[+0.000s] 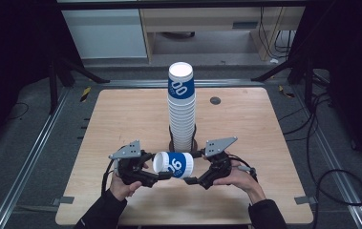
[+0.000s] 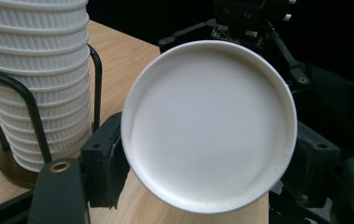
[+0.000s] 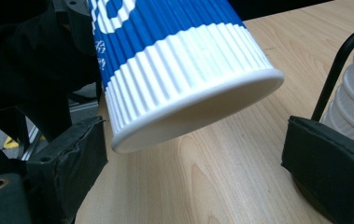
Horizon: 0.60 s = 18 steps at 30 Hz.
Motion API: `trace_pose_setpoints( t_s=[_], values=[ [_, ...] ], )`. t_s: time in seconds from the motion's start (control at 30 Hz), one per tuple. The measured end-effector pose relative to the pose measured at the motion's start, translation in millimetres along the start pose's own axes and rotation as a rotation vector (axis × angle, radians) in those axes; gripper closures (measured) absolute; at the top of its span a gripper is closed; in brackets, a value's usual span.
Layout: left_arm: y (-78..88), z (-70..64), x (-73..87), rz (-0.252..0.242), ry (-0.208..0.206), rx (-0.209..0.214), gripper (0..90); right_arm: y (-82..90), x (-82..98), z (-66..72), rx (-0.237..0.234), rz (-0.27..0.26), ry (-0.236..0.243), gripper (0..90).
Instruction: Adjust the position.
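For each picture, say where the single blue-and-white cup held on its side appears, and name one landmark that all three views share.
High view: the cup lies sideways low in the centre, between the two tools.
Left gripper view: its white closed end faces the camera, centre.
Right gripper view: its ribbed wall and rim, upper centre.
Shared landmark: the stack of cups.

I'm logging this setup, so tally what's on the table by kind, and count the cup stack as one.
Tall stack of blue-and-white ribbed paper cups: 1
Black wire stand with round base holding that stack: 1
Single blue-and-white ribbed paper cup, held sideways: 1
Hand-held black grippers, left gripper and right gripper: 2
Total: 5
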<state>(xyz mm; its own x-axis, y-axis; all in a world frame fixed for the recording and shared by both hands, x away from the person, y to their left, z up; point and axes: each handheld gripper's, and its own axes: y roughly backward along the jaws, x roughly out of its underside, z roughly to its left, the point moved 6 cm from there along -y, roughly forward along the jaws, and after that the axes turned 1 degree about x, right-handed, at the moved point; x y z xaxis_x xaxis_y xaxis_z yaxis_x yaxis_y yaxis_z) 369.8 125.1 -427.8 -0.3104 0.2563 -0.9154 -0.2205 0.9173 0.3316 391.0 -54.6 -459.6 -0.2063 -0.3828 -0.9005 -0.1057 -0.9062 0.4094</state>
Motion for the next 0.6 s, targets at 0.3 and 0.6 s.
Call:
trace_pose_setpoints(
  t_s=[0.3,0.6],
  values=[
    [-2.6,-7.8,-2.0,-0.005,-0.015,0.035,26.6,-3.6,-2.2,3.0,-0.046,-0.032,-0.007,6.2],
    [-9.0,-11.7,1.2,0.009,-0.015,0.07,26.6,-10.8,-1.1,8.8,-0.129,-0.045,-0.019,10.3]
  ],
)
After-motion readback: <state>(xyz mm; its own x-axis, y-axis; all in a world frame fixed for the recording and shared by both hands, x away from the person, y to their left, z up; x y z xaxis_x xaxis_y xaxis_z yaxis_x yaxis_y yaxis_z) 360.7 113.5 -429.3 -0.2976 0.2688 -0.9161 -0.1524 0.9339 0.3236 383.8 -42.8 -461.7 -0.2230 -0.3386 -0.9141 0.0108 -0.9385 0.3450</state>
